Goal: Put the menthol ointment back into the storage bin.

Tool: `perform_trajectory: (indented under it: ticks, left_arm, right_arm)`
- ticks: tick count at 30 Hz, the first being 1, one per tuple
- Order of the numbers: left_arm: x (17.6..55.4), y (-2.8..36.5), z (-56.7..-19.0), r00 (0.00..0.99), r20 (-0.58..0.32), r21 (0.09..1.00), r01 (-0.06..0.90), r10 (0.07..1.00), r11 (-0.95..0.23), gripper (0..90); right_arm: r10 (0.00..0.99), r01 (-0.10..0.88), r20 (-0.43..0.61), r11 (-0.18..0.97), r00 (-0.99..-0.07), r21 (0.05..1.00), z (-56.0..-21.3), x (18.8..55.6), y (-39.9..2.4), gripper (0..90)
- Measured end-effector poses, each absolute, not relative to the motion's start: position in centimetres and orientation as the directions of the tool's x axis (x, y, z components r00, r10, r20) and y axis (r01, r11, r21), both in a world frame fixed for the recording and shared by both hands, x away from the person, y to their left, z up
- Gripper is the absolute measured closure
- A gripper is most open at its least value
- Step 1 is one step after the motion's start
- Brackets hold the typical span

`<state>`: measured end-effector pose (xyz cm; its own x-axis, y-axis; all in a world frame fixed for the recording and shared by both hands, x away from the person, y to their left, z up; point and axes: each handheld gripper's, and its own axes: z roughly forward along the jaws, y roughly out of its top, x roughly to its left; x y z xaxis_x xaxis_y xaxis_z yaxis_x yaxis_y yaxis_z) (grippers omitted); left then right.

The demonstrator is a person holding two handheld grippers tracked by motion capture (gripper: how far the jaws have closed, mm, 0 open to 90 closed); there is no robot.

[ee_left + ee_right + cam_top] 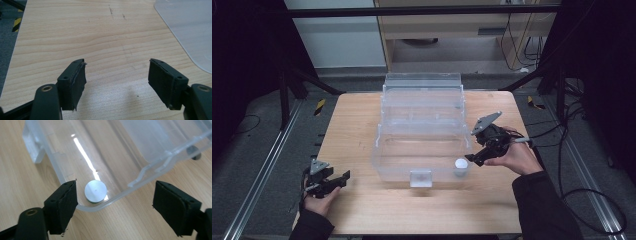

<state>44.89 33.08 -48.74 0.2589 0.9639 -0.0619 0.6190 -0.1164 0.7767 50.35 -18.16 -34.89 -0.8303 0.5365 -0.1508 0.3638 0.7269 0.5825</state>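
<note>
The left gripper rested near the table edge, its jaws apart over bare wood. The right gripper hung released above the clear box, whose walls were hard to trace; the white disc lay in its near corner.

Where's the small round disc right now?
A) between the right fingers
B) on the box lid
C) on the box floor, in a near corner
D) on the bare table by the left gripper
C: the disc lies flat inside the clear box, at its rounded corner, apart from the right gripper.
</note>
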Motion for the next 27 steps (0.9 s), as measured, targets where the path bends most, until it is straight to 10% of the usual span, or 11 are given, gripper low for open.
perform_trajectory:
  ticks: [27]
  left_arm:
    - [44.6, 32.9, -48.5, 0.271, -0.083, 0.779, 0.617, 0.959, -0.107, 42.4]
  right_arm:
    - [0.845, 0.54, 0.034, 0.309, -0.534, 0.783, -42.8, 45.4, -25.5, 7.6]
